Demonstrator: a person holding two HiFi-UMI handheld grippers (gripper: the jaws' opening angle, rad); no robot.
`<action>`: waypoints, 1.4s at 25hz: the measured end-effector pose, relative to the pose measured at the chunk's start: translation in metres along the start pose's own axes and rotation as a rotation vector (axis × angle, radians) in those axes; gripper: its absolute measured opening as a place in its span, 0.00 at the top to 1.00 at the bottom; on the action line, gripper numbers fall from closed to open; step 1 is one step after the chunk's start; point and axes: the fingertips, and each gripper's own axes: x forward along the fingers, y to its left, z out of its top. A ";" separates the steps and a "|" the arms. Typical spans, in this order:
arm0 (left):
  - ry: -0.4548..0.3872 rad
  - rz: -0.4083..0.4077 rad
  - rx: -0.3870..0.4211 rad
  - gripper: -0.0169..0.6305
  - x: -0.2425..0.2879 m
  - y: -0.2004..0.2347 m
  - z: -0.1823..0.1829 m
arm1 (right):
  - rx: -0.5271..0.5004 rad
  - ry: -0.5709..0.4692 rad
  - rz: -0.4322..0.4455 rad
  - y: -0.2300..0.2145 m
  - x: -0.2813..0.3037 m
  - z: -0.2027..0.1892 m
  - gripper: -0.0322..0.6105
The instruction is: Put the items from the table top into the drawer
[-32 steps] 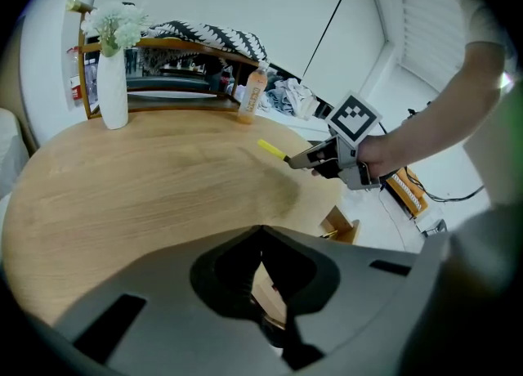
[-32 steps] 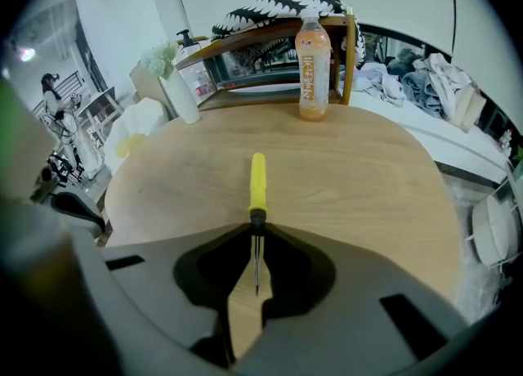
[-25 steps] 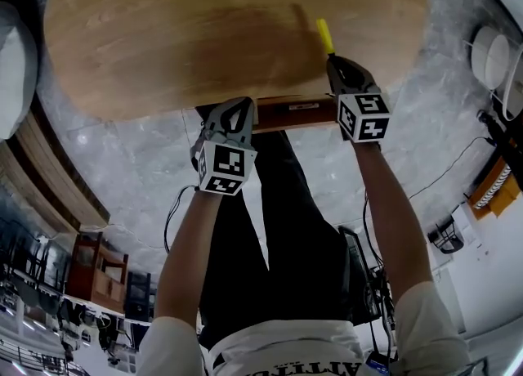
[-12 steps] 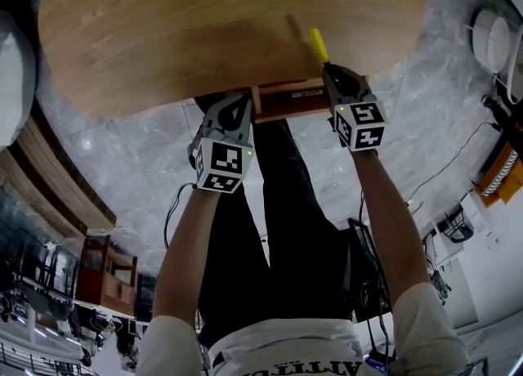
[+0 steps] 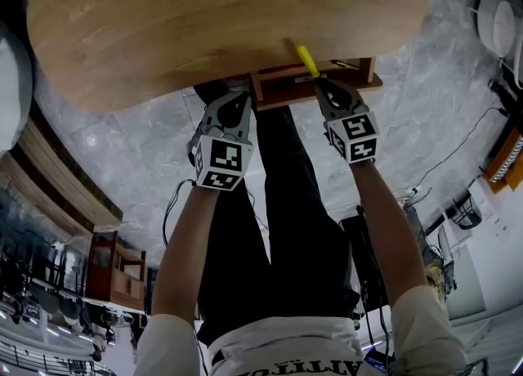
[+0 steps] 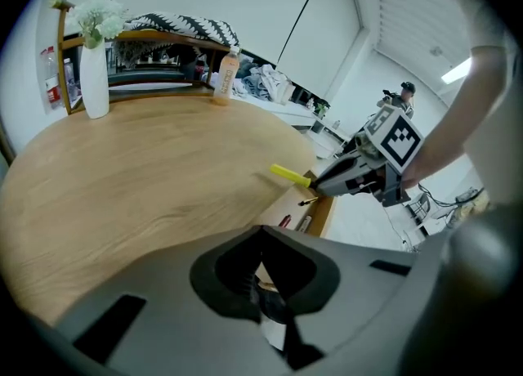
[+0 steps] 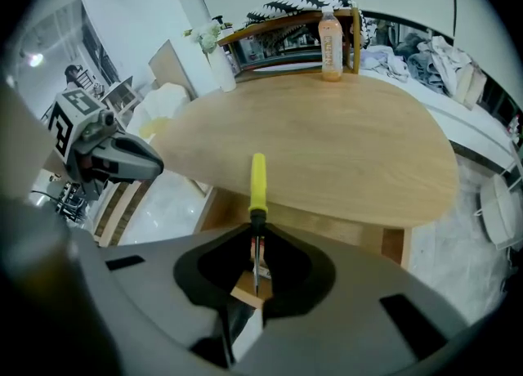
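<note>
**Item: screwdriver [image 5: 306, 59], in transit to drawer [image 5: 353, 81].**

Change noted: over the last second the right tongs [image 5: 318, 83] have drawn back from above the worktop [image 5: 204, 23]. The yellow handle, formerly well over the wood, now projects from the tongs just past the worktop's edge. More of the open drawer is exposed below and beside these tongs.

Bearing on task: judged a carry nearly ended, with lowering and release into the drawer still to do.

Right tongs: clenched on the screwdriver's thin metal shaft, handle pointing ahead and away.

Left tongs [image 5: 234, 109]: jaws pressed together, nothing plainly held, just beside the drawer's far end from the right tongs.

Appearance: slim bright-yellow handle, dark collar, narrow steel shaft.

Drawer contents: a few small pen-like pieces [image 6: 285, 221], kind not discernible.
</note>
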 end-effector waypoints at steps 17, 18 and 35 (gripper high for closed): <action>0.028 -0.032 0.003 0.94 0.014 -0.017 -0.010 | -0.064 0.127 0.110 0.035 0.010 -0.059 0.85; 0.030 -0.032 0.001 0.94 0.015 -0.017 -0.012 | -0.070 0.144 0.109 0.033 0.014 -0.062 0.85; 0.042 -0.017 -0.070 0.94 0.024 -0.011 -0.025 | -0.232 0.273 0.097 0.004 0.057 -0.063 0.85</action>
